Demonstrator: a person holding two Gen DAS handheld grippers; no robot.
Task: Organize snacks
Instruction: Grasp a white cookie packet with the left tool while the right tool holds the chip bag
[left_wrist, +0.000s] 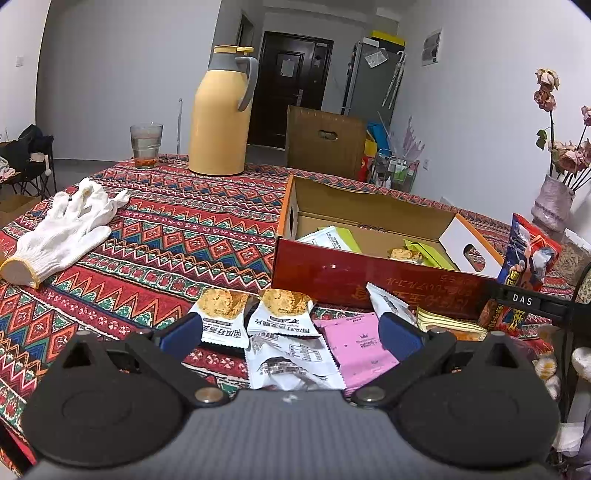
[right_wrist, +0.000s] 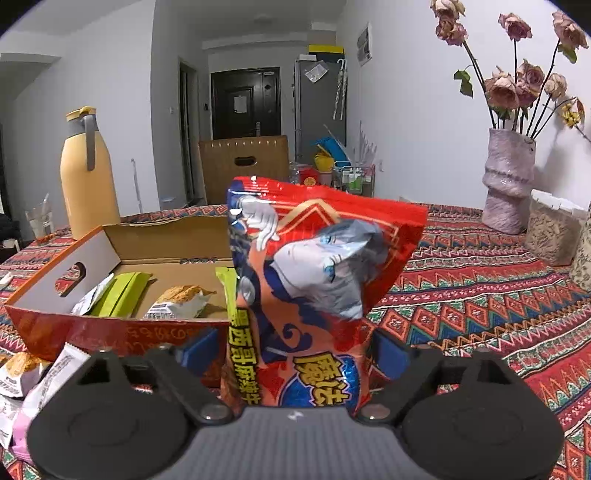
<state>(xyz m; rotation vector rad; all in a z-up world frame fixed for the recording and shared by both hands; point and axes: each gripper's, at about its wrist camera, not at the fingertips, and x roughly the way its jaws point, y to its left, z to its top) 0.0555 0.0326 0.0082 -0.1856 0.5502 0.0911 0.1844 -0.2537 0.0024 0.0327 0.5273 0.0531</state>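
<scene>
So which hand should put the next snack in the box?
The right gripper: it holds the big red snack bag upright beside the open box. The left gripper is open, hovering over loose packets.

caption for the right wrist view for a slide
Right gripper holds a red snack bag upright beside the open box.

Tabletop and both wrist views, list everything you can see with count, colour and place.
Open cardboard snack box: one, red outside, centre; green and white packets inside.
Large foil snack bag: one, red-blue, upright between the right gripper's fingers.
Small biscuit packets: two, white, before the box.
Flat pink packet: one, beside them.
Insulated jug: one, yellow, far edge.
Glass tumbler: one, clear, left of jug.
Cotton glove: one, white, left.
Ceramic vase of dried roses: one, lilac, right.
Patterned tablecloth: red.
Left gripper: open, over packets.
Right gripper: shut on bag.
</scene>
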